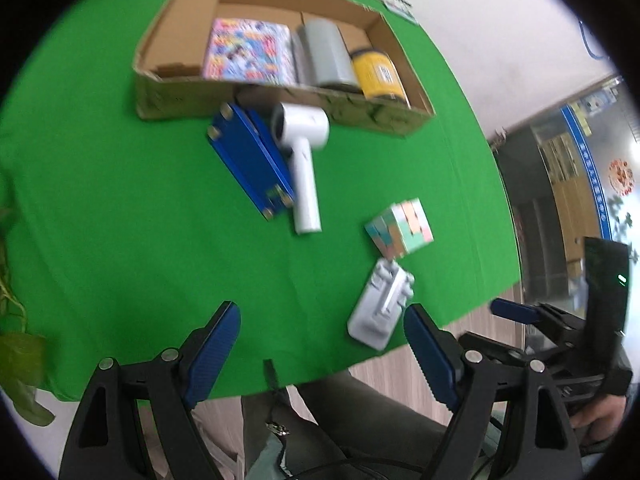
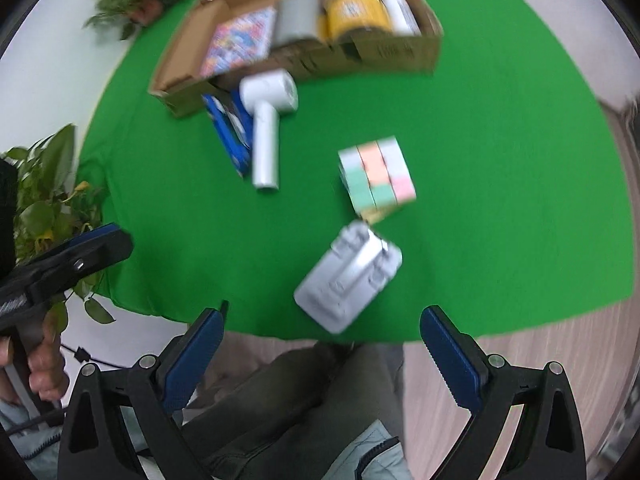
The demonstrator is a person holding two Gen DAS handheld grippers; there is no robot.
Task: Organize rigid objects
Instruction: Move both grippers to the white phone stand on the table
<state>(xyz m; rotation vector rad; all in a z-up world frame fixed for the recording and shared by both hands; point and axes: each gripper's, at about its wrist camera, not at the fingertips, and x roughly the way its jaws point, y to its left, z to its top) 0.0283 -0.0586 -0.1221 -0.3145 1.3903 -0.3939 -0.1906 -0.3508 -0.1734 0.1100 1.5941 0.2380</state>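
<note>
A cardboard box [image 1: 280, 98] [image 2: 384, 54] stands at the far side of the green table. It holds a colourful book [image 1: 248, 50], a grey cylinder [image 1: 326, 54] and a yellow jar [image 1: 378, 72]. In front of it lie a white hair dryer [image 1: 302, 160] [image 2: 266, 132] and a blue flat case [image 1: 250, 160]. A pastel cube [image 1: 400, 234] [image 2: 376, 176] and a grey plastic part [image 1: 380, 308] [image 2: 348, 280] lie nearer. My left gripper [image 1: 324, 344] is open and empty above the table's near edge. My right gripper [image 2: 324, 344] is open and empty just off the near edge.
Potted plants [image 2: 48, 188] stand left of the table. The person's legs [image 2: 304, 400] are below the grippers. A wooden floor [image 2: 540, 344] lies to the right. The other gripper shows at each view's side [image 1: 560, 328] [image 2: 60, 264].
</note>
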